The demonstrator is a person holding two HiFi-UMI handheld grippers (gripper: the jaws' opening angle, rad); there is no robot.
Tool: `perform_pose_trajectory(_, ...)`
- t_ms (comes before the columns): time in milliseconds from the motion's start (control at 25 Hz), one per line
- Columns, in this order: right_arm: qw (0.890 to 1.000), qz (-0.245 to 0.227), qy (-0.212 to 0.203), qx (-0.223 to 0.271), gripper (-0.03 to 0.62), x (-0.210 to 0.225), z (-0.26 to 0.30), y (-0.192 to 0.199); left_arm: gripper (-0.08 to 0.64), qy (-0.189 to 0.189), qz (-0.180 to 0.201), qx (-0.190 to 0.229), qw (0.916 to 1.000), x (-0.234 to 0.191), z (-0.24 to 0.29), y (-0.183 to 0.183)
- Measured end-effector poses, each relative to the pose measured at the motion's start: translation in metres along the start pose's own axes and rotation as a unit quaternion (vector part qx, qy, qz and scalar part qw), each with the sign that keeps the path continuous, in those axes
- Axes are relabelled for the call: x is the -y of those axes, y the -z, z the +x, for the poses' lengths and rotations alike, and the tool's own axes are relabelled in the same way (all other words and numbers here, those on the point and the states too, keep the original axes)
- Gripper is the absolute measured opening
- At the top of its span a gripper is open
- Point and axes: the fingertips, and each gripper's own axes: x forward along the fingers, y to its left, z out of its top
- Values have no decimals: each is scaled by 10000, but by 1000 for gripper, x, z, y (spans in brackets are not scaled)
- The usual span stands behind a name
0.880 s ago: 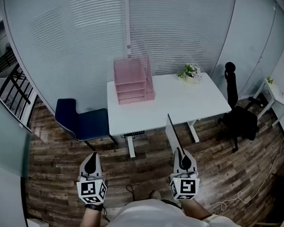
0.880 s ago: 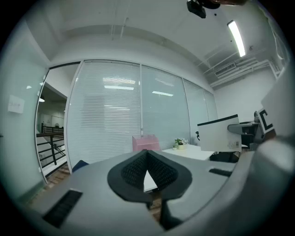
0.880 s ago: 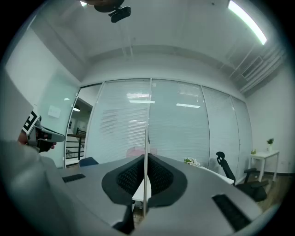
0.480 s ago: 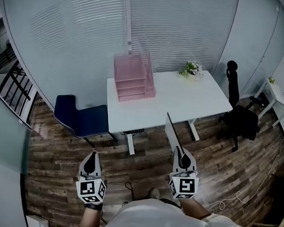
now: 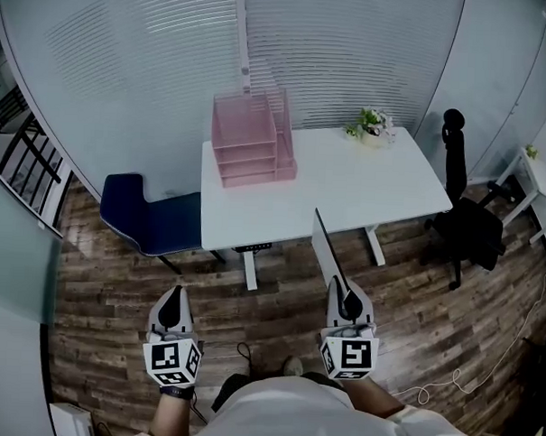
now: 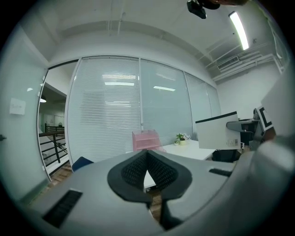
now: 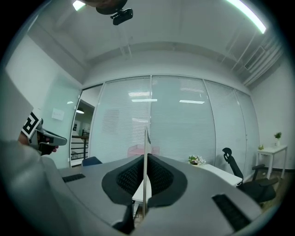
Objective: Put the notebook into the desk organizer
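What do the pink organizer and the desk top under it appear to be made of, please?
The pink organizer looks like fine mesh, probably coated metal: its thin walls are partly see-through. Tinted plastic cannot be ruled out from this far. The desk top looks like white laminated board with a smooth, matte finish: it is flat, evenly coloured and shows no glare.

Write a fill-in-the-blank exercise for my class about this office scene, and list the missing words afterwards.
1. The right gripper is shut on the ____.
2. The desk organizer on the white desk is ____ in colour.
3. The left gripper, its jaws together, holds ____.
4. The chair on the left gripper's side of the desk is ____.

Missing words: notebook; pink; nothing; blue.
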Motion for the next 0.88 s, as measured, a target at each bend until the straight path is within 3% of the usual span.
perform_pose_trajectory(400,9995,-73,-318,-38,21,15,65,12,8,-143,-118,-153,9997,6,44,14)
perform_pose_trajectory(680,9995,-271,-149,-65,21,7,148,14,8,208,-175,-77,9996,-26,139,16)
perform_pose_trajectory(880,9985,-527,86,-150,21,0,229,7,8,487,-279,17,9984,-67,221,-2)
